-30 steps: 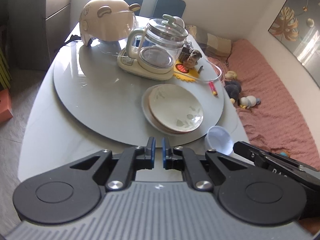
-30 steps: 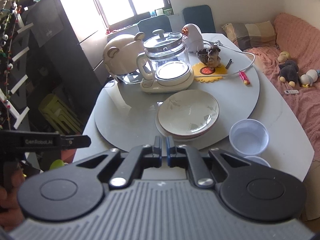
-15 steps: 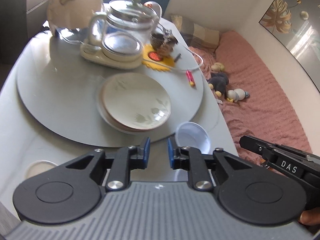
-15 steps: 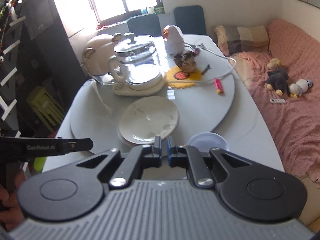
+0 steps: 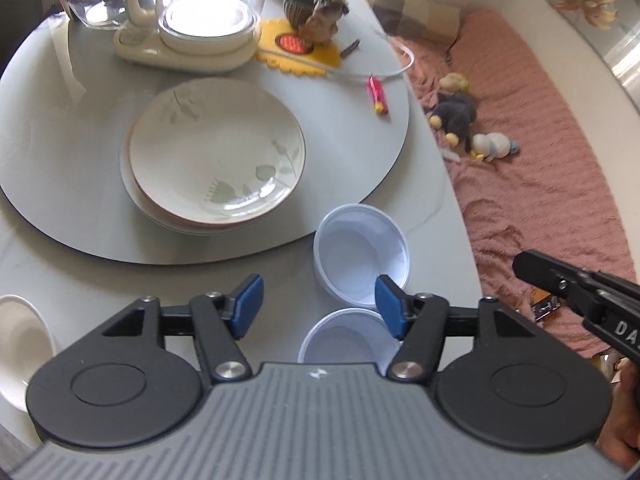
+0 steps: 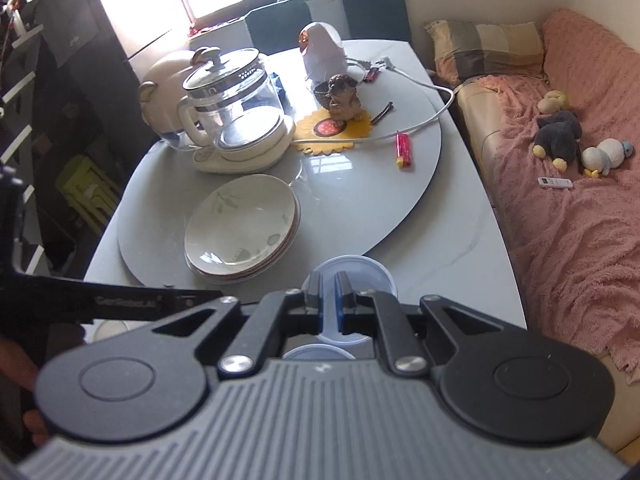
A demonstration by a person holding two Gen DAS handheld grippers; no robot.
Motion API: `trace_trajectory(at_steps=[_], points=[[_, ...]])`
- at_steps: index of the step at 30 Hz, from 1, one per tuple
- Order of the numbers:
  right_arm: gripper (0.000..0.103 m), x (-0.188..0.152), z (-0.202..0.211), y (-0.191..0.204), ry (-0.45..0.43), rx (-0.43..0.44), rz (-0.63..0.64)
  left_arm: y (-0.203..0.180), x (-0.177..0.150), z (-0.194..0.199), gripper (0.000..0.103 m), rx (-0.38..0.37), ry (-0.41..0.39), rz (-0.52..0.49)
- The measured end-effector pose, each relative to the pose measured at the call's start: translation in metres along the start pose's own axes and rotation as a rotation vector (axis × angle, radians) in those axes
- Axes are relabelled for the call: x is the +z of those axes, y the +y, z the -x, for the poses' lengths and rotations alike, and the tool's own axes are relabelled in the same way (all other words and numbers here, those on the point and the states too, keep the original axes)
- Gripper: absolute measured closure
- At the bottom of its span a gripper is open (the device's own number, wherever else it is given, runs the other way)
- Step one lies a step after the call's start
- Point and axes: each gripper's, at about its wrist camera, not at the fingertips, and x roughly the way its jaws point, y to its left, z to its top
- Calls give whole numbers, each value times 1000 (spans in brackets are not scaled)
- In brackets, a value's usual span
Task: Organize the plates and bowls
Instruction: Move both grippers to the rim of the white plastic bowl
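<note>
**plate_nerd:** Plates first. The stack of plates is sitting on the grey turntable, right in front of the glass kettle. The top one is cream with a thin brown rim and faded grey-green leaf prints. At least two more are peeking out underneath it, nested a bit off-centre.

**umi_fan:** And the plastic bowls?

**plate_nerd:** Two translucent white ones are sitting on the table, just off the turntable's edge. The far plastic bowl is upright and looking hollow, with a rolled lip. The near plastic bowl is right behind it and half hidden by the left gripper. A white ceramic bowl is also poking in at the left edge.

**umi_fan:** What are the grippers doing?

**plate_nerd:** Left gripper's blue pads are standing wide apart, hovering above the two plastic bowls and gripping nothing. Its right pad is overlapping the far bowl's near rim in the view, and I can't tell if it's touching.

**umi_fan:** Right one?

**plate_nerd:** The right gripper is clenched almost completely, only a thin slit showing between its fingers, hanging over the same far plastic bowl. Nothing is sitting in that slit.

**umi_fan:** Other clutter?

**plate_nerd:** A red lighter and a yellow sunflower mat are lying further back on the turntable.
</note>
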Motion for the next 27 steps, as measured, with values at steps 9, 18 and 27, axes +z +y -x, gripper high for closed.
trace_trajectory(at_steps=[9, 18, 27], points=[[45, 6, -52, -45, 126, 111, 3, -14, 5, -56, 33, 17, 80, 64], [45, 6, -107, -75, 235, 138, -2, -16, 15, -92, 33, 82, 117, 106], [54, 1, -137, -93, 298, 162, -13, -7, 22, -121, 35, 108, 149, 166]])
